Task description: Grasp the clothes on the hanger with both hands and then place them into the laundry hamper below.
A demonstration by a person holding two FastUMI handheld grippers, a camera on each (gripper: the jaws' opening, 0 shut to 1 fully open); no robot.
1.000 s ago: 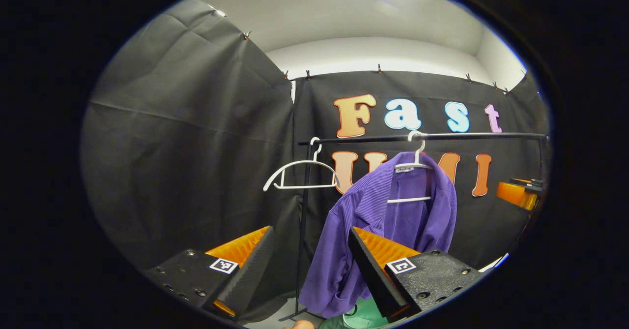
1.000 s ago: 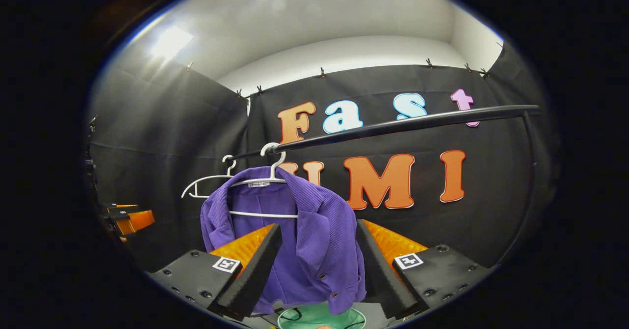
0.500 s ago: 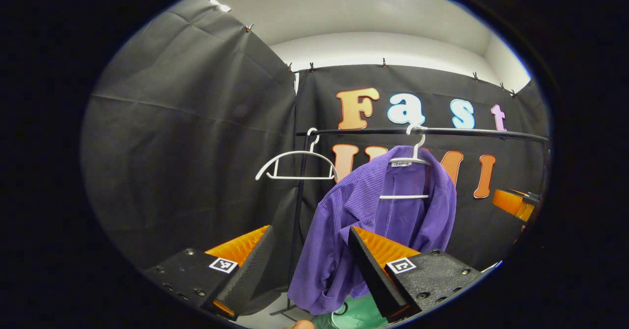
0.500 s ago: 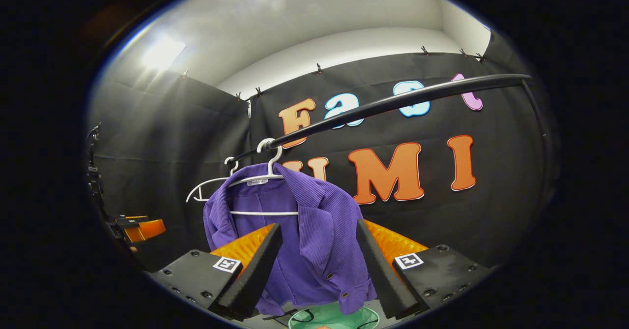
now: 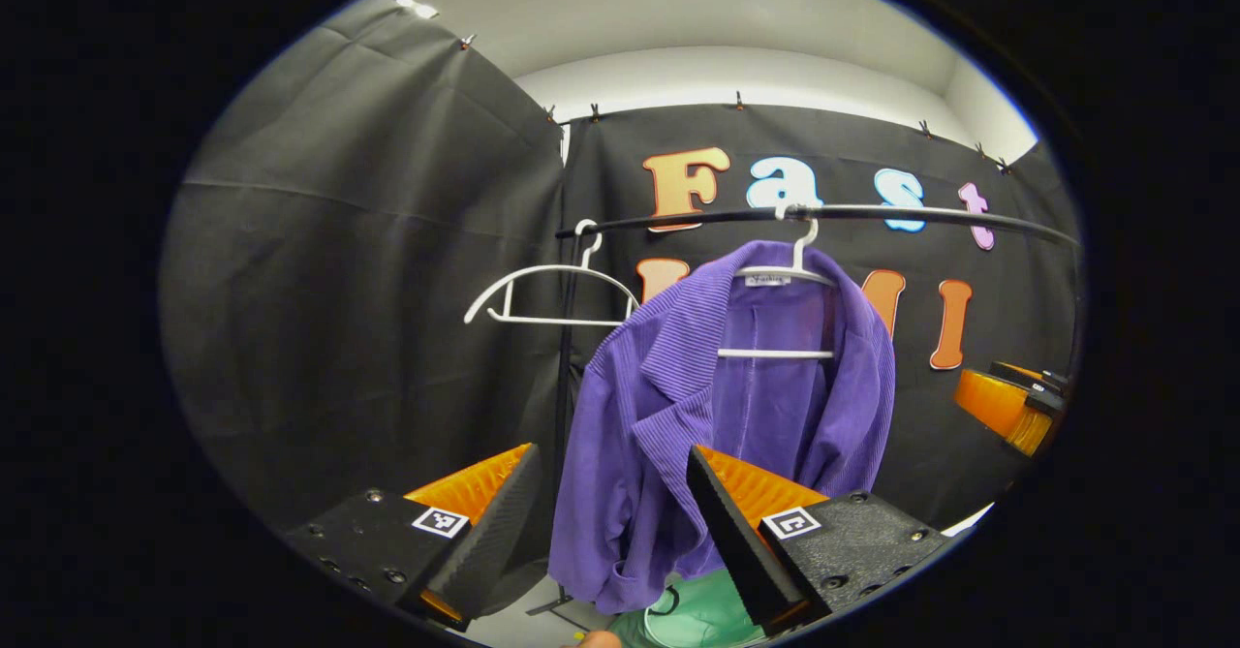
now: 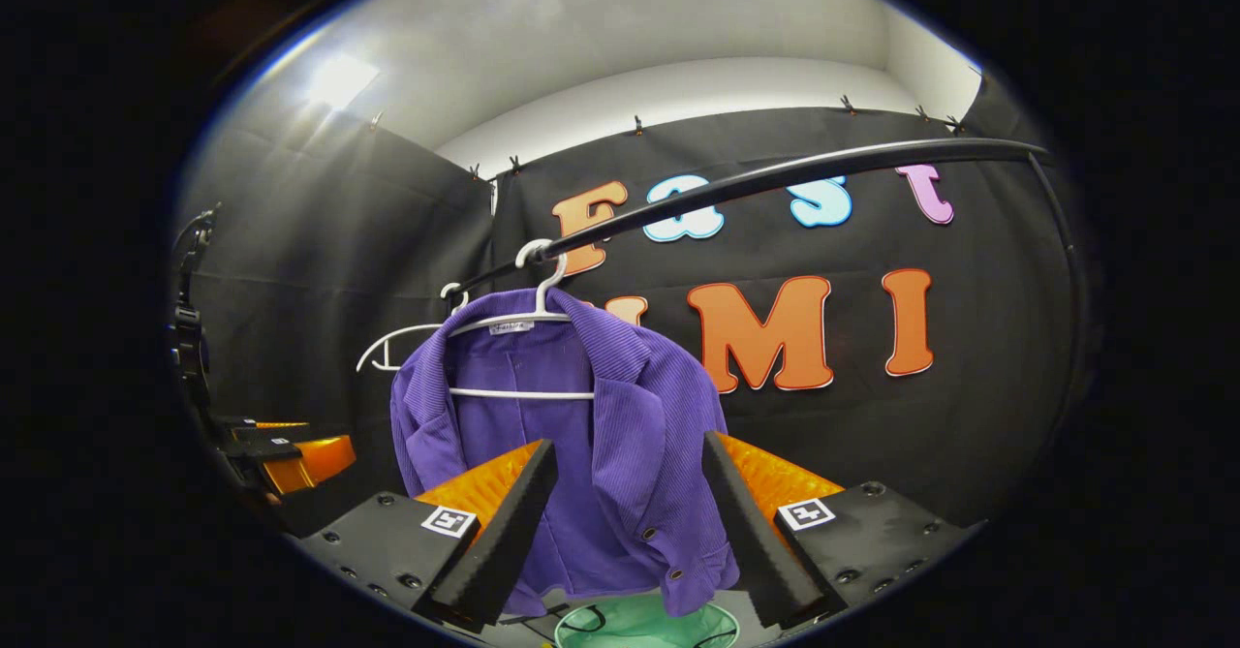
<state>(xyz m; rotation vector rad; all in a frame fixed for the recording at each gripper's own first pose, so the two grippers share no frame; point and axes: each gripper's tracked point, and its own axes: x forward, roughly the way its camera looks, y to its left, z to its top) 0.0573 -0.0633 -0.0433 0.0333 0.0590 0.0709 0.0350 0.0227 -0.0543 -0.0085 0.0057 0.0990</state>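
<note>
A purple ribbed jacket (image 5: 736, 386) (image 6: 591, 435) hangs on a white hanger (image 5: 790, 270) (image 6: 528, 314) from a black rail (image 5: 872, 212) (image 6: 775, 178). Below it shows the green laundry hamper (image 5: 702, 614) (image 6: 639, 624). My left gripper (image 5: 610, 522) stands open, a short way before the jacket's left front edge. Also open, my right gripper (image 6: 630, 522) frames the jacket's right front panel without touching it. The right gripper (image 5: 1007, 401) appears at the right edge of the left gripper view, and the left gripper (image 6: 281, 445) at the left edge of the right gripper view.
An empty white hanger (image 5: 547, 290) (image 6: 407, 343) hangs on the rail to the left of the jacket. The rack's black upright post (image 5: 565, 416) stands behind the jacket's left side. Black cloth walls close in the booth.
Both grippers have come closer to the jacket, which looks larger now. In the left gripper view the rail and hangers have risen in the picture. Both grippers stay open.
</note>
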